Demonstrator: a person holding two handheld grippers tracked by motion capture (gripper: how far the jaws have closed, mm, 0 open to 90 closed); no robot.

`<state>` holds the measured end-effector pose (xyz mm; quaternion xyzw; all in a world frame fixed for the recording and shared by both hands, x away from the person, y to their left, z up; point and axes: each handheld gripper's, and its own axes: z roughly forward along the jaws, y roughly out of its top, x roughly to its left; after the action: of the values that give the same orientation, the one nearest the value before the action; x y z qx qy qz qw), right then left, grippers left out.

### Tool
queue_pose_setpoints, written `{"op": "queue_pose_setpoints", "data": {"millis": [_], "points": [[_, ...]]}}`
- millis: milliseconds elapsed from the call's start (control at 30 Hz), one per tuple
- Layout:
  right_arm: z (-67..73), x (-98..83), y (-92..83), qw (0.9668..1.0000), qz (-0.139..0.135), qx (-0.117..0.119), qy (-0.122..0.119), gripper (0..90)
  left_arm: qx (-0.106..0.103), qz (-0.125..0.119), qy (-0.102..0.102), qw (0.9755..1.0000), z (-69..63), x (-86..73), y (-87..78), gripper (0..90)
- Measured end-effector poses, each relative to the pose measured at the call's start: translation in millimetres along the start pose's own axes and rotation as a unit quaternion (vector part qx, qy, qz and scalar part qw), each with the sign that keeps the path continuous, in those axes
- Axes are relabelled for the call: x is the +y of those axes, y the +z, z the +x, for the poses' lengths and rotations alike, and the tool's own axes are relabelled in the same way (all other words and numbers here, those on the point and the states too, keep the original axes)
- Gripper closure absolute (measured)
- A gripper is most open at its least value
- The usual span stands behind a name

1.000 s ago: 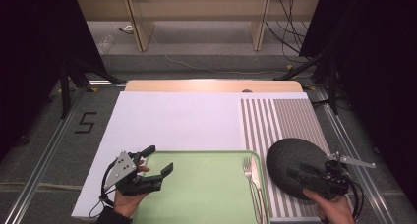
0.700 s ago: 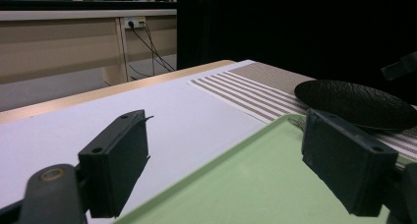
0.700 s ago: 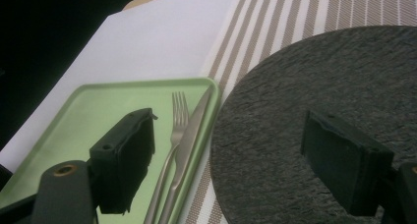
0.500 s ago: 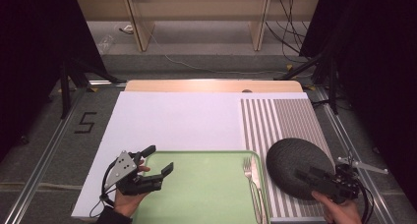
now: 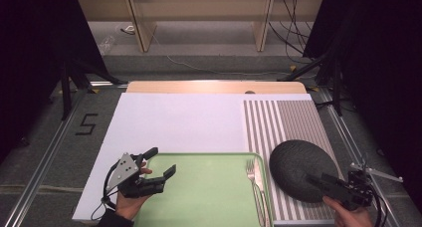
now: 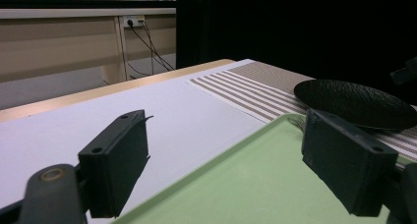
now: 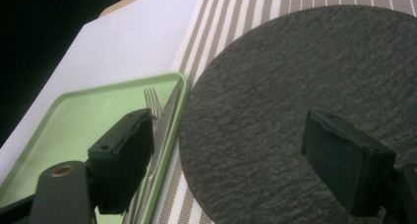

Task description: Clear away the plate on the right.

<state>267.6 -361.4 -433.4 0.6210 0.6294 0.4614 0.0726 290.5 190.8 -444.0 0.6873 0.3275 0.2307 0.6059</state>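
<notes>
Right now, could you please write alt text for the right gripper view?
The right gripper, jaws open, hovers over a dark round plate lying on a striped placemat. At its left, a fork lies along the right edge of a green tray.

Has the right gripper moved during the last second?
Yes. The right gripper has pulled back toward the person and slightly to the right: its fingers were well over the black plate before and now reach only over the plate's near edge.
</notes>
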Motion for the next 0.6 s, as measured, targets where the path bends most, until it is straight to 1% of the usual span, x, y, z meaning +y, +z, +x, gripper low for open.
{"op": "queue_pose_setpoints", "data": {"millis": [133,267,400,467,567,600], "points": [[-3.8,-1.1,-1.4,0.9999,0.005,-0.009,0.003,20.8,0.0,0.0,0.0,1.0,0.1,0.0,0.6,17.5],[-10.4,-1.6,-3.4,0.9997,0.005,-0.021,0.011,20.9,-0.001,0.0,0.002,1.0,-0.1,-0.1,0.2,17.6],[-17.6,-3.0,-6.9,0.9991,0.002,-0.031,0.029,21.1,0.0,-0.002,0.0,1.0,0.3,-0.5,-0.8,17.6],[-21.5,-4.3,-9.1,0.9987,0.0,-0.031,0.041,21.3,-0.001,0.001,0.002,1.0,-0.4,-0.6,-0.4,17.6],[-26.9,-6.2,-13.1,0.9978,-0.003,-0.04,0.053,21.3,-0.002,-0.002,0.006,1.0,-1.4,0.3,-1.3,17.6],[-30.0,-6.9,-15.7,0.9972,-0.008,-0.043,0.061,21.4,-0.002,-0.003,0.006,1.0,-1.0,0.2,-1.5,17.6]]}}
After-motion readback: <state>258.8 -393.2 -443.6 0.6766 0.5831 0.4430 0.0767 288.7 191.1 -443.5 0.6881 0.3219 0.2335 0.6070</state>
